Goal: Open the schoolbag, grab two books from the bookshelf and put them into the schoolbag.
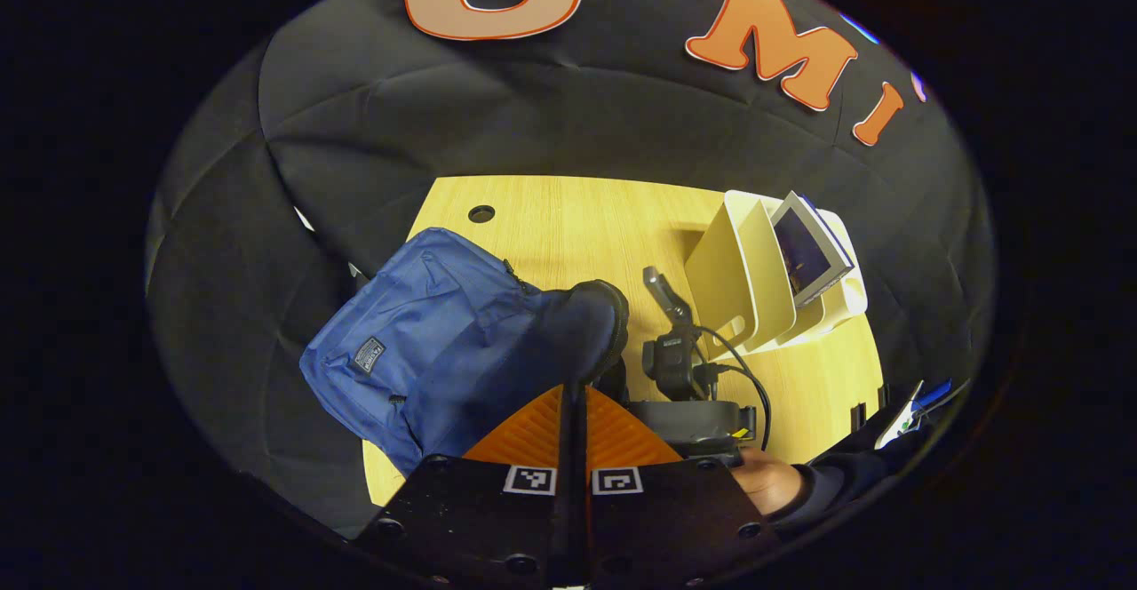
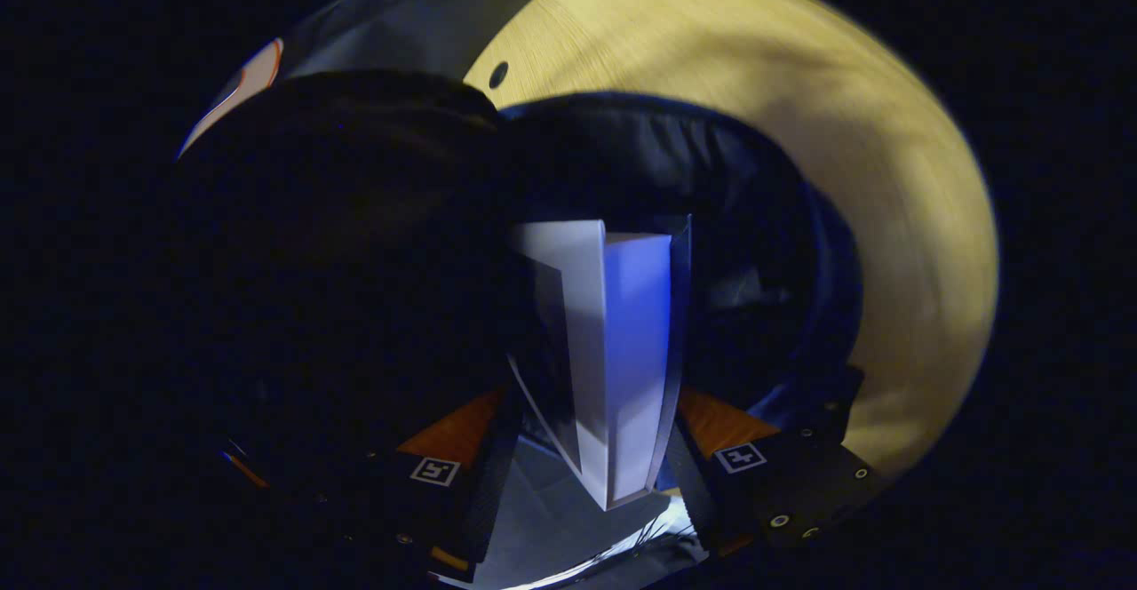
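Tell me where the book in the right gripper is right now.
In the right gripper view the book stands between the right gripper's fingers, its far end inside the schoolbag's dark opening, over the wooden table.

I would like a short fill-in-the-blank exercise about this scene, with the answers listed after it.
1. The blue fabric schoolbag lies on the light ____ table.
2. The right gripper holds a white-and-blue ____ over the bag's open mouth.
3. The left gripper is closed on the bag's ____ edge.
4. In the white plastic bookshelf stands ____ more book.

Answers: wooden; book; opening; one
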`<state>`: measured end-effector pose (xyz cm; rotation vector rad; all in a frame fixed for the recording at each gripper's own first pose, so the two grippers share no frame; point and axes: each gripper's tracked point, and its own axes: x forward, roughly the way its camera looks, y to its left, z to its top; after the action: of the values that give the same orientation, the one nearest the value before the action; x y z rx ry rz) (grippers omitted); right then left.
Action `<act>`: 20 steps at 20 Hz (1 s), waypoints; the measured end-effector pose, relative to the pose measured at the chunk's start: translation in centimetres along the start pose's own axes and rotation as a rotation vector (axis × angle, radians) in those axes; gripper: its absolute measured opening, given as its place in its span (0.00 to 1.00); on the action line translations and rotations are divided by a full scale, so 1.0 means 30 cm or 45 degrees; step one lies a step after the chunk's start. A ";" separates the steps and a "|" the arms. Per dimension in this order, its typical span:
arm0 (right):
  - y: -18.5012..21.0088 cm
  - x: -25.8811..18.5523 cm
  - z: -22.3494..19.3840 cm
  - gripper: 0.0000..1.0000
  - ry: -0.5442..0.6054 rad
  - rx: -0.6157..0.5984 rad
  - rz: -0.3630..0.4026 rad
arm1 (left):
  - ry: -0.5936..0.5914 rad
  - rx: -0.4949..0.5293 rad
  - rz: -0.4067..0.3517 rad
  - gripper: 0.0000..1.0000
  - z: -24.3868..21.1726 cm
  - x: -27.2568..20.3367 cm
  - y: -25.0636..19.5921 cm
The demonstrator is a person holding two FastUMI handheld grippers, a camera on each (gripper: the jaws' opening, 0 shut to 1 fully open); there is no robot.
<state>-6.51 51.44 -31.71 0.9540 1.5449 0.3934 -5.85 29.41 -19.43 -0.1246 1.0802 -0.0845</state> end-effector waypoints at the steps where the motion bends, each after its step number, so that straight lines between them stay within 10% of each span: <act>1: 0.000 -0.001 -0.010 0.88 0.013 -0.020 -0.010 | -0.001 -0.002 0.001 0.01 0.001 -0.002 0.000; 20: -0.066 -0.265 0.012 0.88 -0.008 -0.048 -0.078 | -0.022 -0.041 0.006 0.01 -0.040 0.010 0.015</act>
<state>-7.30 44.18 -27.97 0.8758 1.5520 0.3742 -6.77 29.76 -20.31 -0.1515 1.0648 -0.0621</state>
